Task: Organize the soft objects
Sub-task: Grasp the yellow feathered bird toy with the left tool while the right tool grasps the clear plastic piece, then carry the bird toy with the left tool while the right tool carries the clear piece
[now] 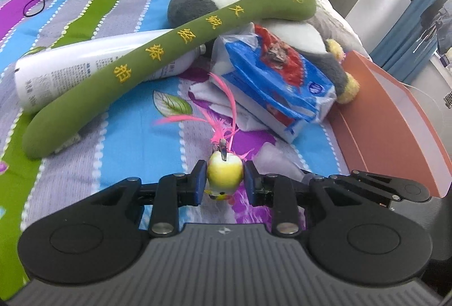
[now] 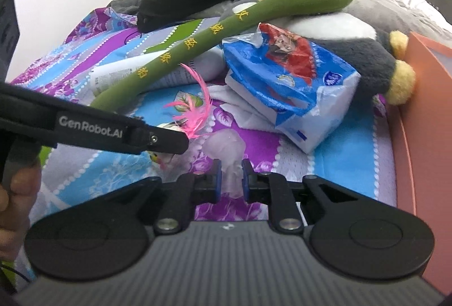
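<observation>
While torn open, the blue tissue pack (image 2: 291, 85) shows white tissues inside.

The grey plush toy (image 1: 195, 2) is mostly hidden under the green stuffed bat (image 1: 135, 57) and the blue tissue pack (image 1: 279, 80); its shape cannot be told. The white bottle (image 1: 70, 66) is crossed by the bat, and the print on it is too small to read. In the right wrist view the left gripper (image 2: 180, 141) covers the small yellow toy (image 2: 155, 157), only a spot of it shows, and the picture's left edge cuts off the hand (image 2: 14, 190). The clear soft thing (image 2: 231, 179) between the right gripper (image 2: 231, 176) fingers is too pale to identify. The orange box (image 1: 395, 119) runs out of the frame.
</observation>
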